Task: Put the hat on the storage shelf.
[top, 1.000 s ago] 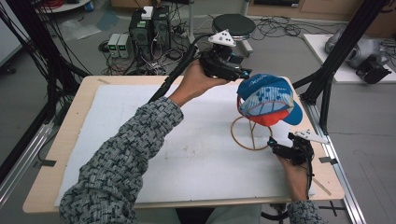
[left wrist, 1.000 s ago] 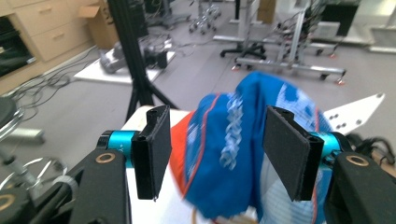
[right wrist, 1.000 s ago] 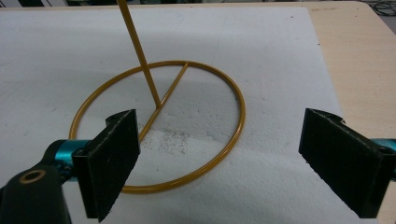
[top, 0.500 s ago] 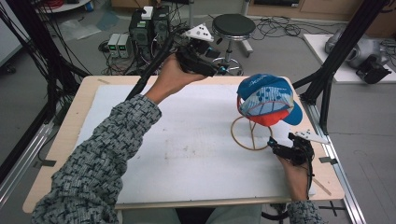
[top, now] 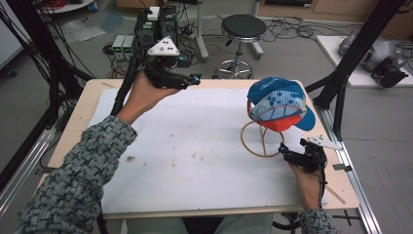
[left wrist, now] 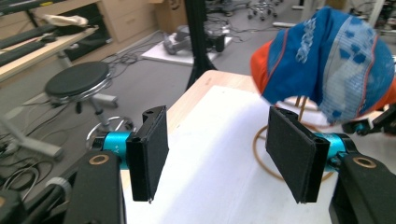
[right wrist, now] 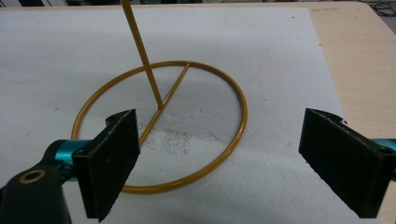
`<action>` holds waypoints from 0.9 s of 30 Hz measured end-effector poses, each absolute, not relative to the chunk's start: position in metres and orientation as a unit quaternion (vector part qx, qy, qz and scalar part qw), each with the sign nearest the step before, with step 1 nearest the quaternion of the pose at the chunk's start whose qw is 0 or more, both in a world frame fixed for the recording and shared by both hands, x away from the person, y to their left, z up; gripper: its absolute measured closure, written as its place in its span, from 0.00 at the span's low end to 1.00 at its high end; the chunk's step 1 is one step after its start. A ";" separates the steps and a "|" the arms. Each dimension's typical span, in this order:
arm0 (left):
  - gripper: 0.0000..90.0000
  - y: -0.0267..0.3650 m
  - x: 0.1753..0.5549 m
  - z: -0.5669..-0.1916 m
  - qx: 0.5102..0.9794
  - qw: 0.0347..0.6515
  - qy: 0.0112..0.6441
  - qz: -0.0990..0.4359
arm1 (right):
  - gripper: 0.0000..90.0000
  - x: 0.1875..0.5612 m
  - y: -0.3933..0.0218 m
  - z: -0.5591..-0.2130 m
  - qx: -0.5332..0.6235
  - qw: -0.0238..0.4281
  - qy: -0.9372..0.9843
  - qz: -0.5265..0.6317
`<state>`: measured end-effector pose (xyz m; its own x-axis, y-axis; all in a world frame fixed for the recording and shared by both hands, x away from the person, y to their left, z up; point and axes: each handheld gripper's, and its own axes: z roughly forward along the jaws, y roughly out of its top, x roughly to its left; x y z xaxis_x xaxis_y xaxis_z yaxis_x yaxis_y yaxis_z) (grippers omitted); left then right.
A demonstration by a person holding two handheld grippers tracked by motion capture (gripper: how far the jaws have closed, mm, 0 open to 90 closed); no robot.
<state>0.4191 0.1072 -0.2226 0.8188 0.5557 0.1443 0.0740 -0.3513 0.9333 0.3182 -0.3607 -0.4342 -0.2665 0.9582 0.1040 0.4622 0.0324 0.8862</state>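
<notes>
Your left gripper [top: 195, 79] hangs over the table's [top: 73, 126] far edge, well left of the stand [top: 263, 141]; its jaws are spread with nothing between them, and they have just been opening. The cap [top: 277, 102] sits on top of the stand, whose ring rests on the white sheet [top: 185, 146]. Your right gripper [top: 283, 154] sits low, just right of the stand's ring, jaws spread wide and empty, pointing at the ring [right wrist: 159, 126].

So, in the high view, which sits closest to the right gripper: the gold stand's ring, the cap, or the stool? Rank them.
From the right gripper:
1. Gold ring base, just left of it on the mat.
2. Blue and orange cap, above on the stand.
3. Black stool, on the floor beyond the table.
</notes>
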 end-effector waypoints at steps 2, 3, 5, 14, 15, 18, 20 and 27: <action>0.43 0.118 0.414 -0.227 0.789 0.530 0.205 0.235 | 0.13 0.318 -0.360 -0.434 0.538 0.280 0.661 0.443; 0.43 0.126 0.410 -0.230 0.786 0.529 0.208 0.243 | 0.13 0.318 -0.360 -0.434 0.539 0.279 0.660 0.443; 0.43 0.137 0.404 -0.235 0.781 0.527 0.215 0.255 | 0.13 0.318 -0.360 -0.434 0.538 0.280 0.661 0.442; 0.38 0.173 0.374 -0.269 0.749 0.536 0.250 0.298 | 0.13 0.316 -0.360 -0.434 0.537 0.281 0.661 0.442; 0.38 0.177 0.371 -0.273 0.745 0.536 0.255 0.304 | 0.13 0.315 -0.360 -0.434 0.537 0.281 0.661 0.442; 0.38 0.188 0.361 -0.283 0.736 0.537 0.265 0.315 | 0.13 0.315 -0.360 -0.433 0.538 0.280 0.660 0.443; 0.38 0.195 0.356 -0.290 0.729 0.541 0.275 0.318 | 0.13 0.314 -0.361 -0.434 0.538 0.281 0.660 0.443; 0.35 0.219 0.342 -0.313 0.707 0.545 0.310 0.326 | 0.13 0.311 -0.364 -0.433 0.543 0.282 0.656 0.442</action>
<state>0.3418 0.2192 -0.3126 0.5949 0.7943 0.1233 0.0825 -0.2130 0.9736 0.3106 -0.3637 -0.4332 -0.2516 0.9616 0.1098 0.4626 0.0199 0.8864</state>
